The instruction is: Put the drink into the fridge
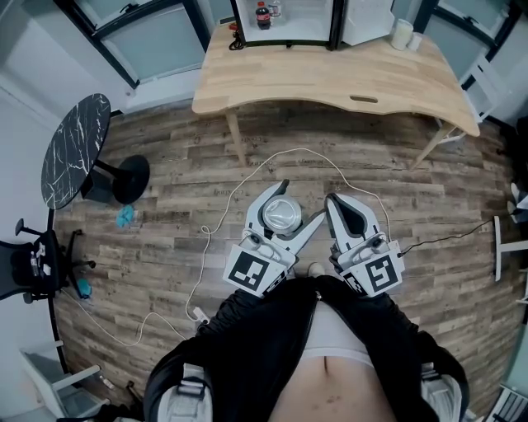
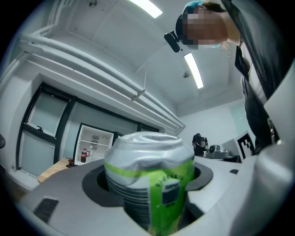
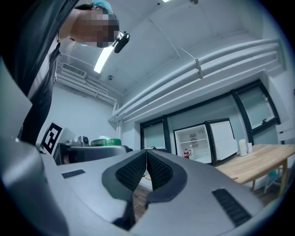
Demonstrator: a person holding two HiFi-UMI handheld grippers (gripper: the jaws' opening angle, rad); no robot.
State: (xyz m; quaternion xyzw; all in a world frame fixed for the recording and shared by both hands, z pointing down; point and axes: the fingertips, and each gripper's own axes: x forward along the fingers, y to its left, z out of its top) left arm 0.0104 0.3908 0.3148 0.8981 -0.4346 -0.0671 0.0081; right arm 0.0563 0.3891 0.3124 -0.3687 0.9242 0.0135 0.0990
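**A:** The left gripper (image 1: 299, 202) is clamped round a green-and-silver can (image 2: 150, 179). The can's top is dented and its print is too blurred to read.

**B:** From the head view only the silver lid shows, with the body sunk between the jaws. The right gripper (image 3: 146, 159) is pressed closed, pads meeting, with nothing in them.

**A:** The fridge (image 1: 285, 25) stands well apart from both, on the wooden table (image 1: 330, 78). Its door is swung open and its upper part is cut off by the frame edge. A dark bottle (image 1: 262, 15) with a red label stands inside; whatever is beside it is too small to tell.

**B:** The person's black jacket (image 1: 272, 346) hides the ground nearest them. Beyond it is a plank floor (image 1: 412, 181) with a white cable (image 1: 247, 177) looping across. A round black marbled table (image 1: 74, 148) is at the left, and an office chair (image 1: 33, 264) is clipped by the edge.
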